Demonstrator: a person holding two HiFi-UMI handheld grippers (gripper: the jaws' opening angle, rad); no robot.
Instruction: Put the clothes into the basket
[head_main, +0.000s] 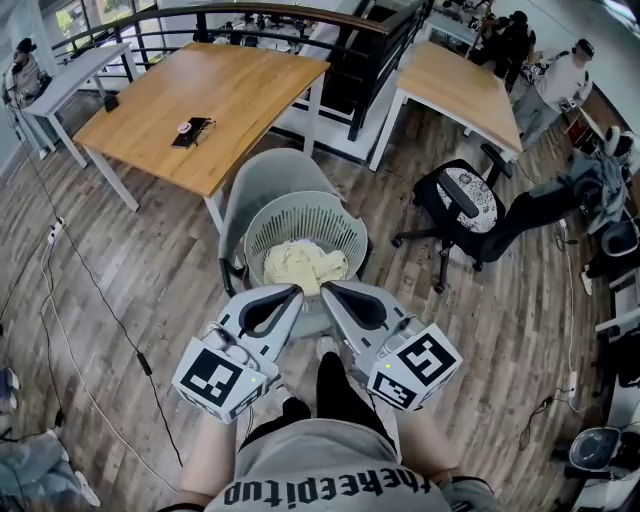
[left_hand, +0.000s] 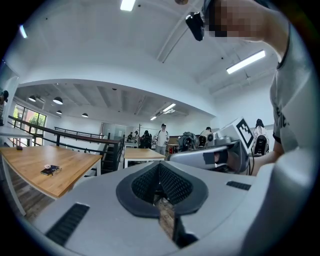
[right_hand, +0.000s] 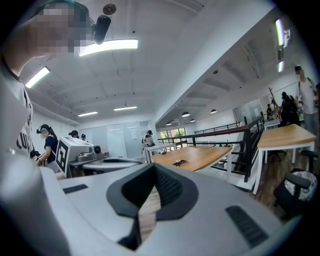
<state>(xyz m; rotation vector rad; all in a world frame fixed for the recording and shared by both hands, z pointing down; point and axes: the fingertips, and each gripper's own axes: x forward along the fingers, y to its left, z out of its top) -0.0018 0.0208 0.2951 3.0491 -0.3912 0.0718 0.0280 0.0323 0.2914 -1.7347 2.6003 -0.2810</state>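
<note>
A pale slatted laundry basket stands on a grey chair seat just ahead of me, with yellow clothes heaped inside it. My left gripper and right gripper are side by side at the basket's near rim, both pointing level toward it. Both are shut and hold nothing. In the left gripper view the left gripper has its jaws together, and the right gripper shows beside it. The right gripper view shows the right gripper closed and empty, with only the room beyond.
A wooden table stands behind the basket to the left and another table to the right, with a black railing between them. A black office chair is at the right. A cable runs across the floor at left.
</note>
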